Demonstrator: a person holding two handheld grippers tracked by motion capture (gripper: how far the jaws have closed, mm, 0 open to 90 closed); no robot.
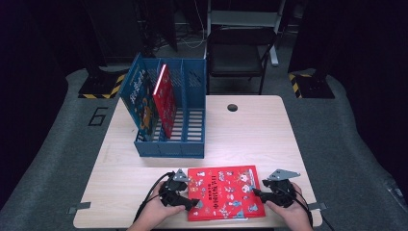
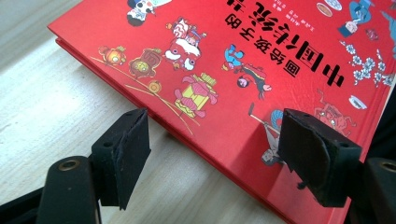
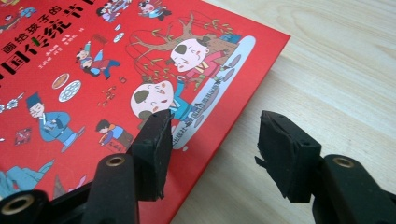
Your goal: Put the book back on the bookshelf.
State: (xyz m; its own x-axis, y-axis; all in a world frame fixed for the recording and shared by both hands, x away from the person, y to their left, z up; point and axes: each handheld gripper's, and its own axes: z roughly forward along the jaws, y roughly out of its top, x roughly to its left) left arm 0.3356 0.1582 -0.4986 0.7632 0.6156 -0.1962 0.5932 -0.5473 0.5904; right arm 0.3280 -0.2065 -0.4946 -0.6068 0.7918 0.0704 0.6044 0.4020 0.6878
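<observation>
A red picture book [image 1: 225, 191] lies flat near the table's front edge, its cover full of cartoon figures and Chinese characters. My left gripper [image 1: 190, 202] stands open at the book's left edge; in the left gripper view the book [image 2: 261, 70] lies under the gap, one jaw over the wood and the other over the cover. My right gripper [image 1: 257, 192] is open at the book's right edge, and in the right gripper view the book [image 3: 116, 84] has its edge running between the spread jaws. Neither gripper grasps anything.
A blue slotted file rack [image 1: 168, 113] stands behind the book at the left centre of the table [image 1: 250, 134]. A blue book [image 1: 139, 101] and a red book [image 1: 164, 98] lean in it. A black chair [image 1: 238, 50] stands beyond the table.
</observation>
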